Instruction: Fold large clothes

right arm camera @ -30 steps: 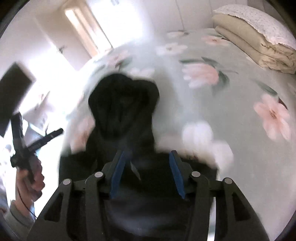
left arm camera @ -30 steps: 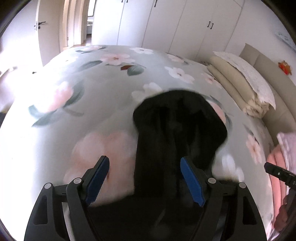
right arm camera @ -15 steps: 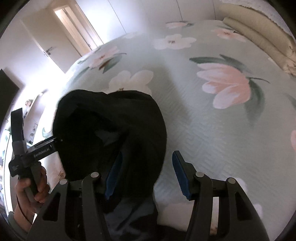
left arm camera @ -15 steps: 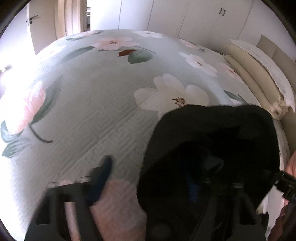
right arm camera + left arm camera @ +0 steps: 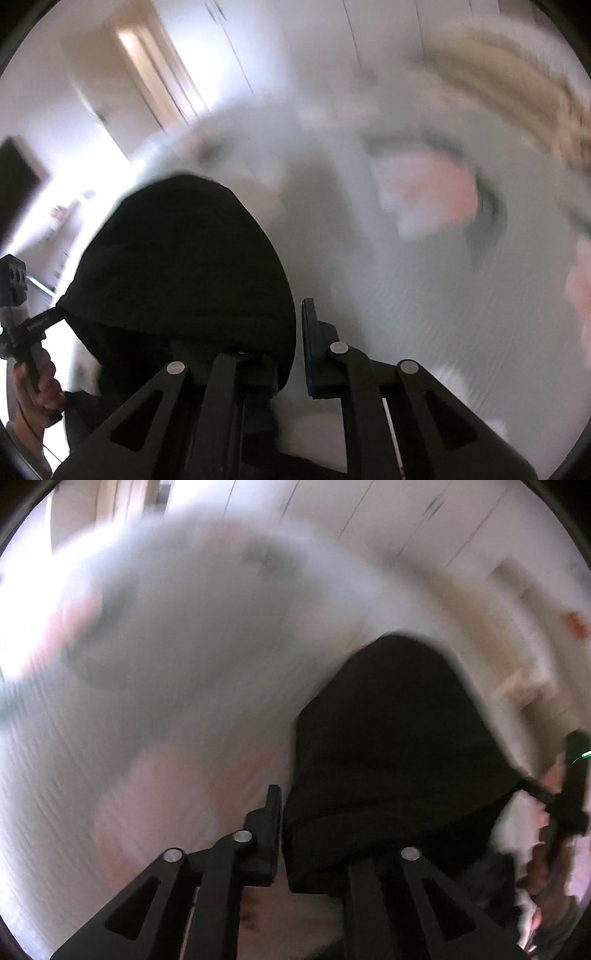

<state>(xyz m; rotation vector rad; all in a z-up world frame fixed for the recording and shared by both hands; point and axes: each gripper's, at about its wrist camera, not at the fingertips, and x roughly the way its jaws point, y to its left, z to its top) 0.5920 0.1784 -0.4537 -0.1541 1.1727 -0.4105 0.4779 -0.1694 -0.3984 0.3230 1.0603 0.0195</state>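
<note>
A black garment (image 5: 388,738) lies bunched on the floral bedspread (image 5: 166,701). In the blurred left wrist view my left gripper (image 5: 295,812) is closing on the garment's near edge. The cloth fills the gap and hides the right finger. At the right edge a hand holds my right gripper (image 5: 569,797), whose tip pinches the garment's far corner. In the right wrist view the garment (image 5: 184,266) drapes over the left finger of my right gripper (image 5: 291,332), which is shut on the cloth's edge. A hand holds the left gripper (image 5: 22,325) at the far left of that view, gripping the other corner.
The bedspread (image 5: 406,295) stretches away beyond the garment. Folded beige quilts (image 5: 517,92) lie along the headboard side. White wardrobe doors (image 5: 369,524) stand behind the bed, and a doorway (image 5: 155,74) opens at the back left.
Both grippers have dropped toward the bed and their jaws have gone from wide apart to closed on the garment's near edge. Both views are now motion-blurred.
</note>
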